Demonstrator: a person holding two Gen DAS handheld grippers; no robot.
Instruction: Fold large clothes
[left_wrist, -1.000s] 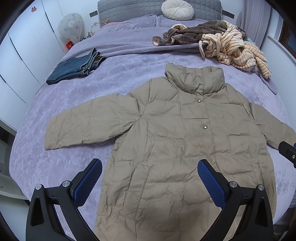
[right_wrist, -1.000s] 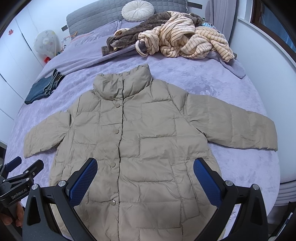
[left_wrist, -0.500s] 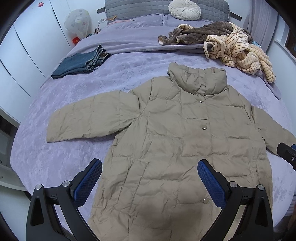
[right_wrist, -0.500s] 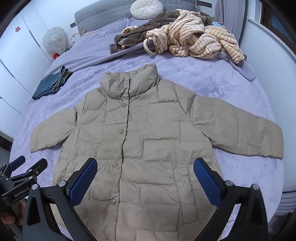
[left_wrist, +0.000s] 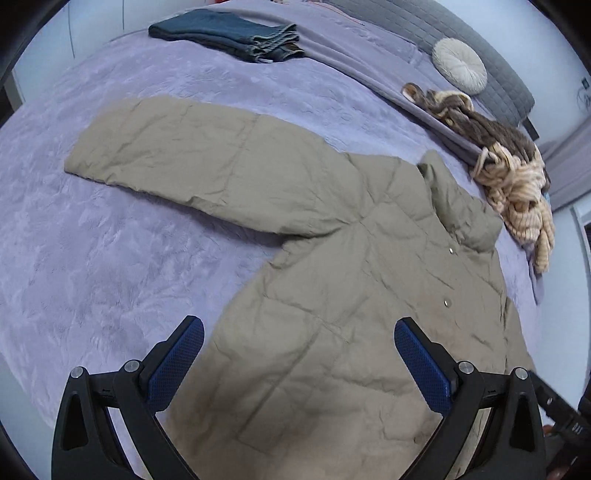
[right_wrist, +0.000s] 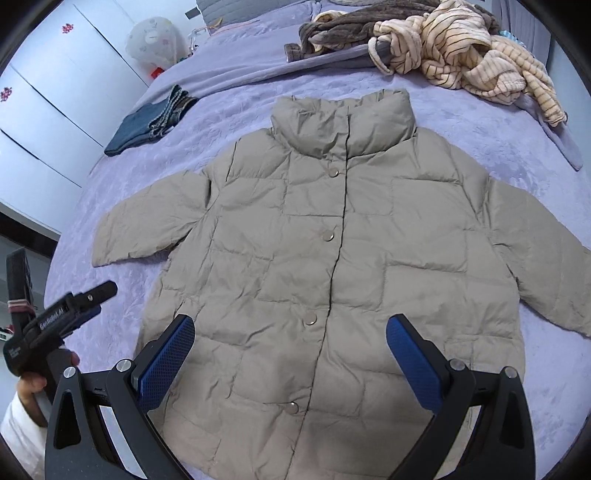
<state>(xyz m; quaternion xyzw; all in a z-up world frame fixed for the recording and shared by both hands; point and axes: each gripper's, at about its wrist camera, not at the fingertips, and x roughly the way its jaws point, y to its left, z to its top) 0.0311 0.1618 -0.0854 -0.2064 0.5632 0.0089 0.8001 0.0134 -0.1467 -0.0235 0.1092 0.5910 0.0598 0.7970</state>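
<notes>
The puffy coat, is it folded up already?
No, the puffy coat lies spread flat on the bed with both sleeves stretched out to the sides.

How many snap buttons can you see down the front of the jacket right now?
4 in the right wrist view: below the collar, chest, waist, near the hem. More may be hidden.

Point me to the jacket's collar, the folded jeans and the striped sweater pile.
jacket collar (right_wrist: 341, 127): right wrist view, front of the stand-up collar.
folded jeans (right_wrist: 147, 123): right wrist view, middle of the stack.
striped sweater pile (right_wrist: 465, 48): right wrist view, centre of the heap.
</notes>
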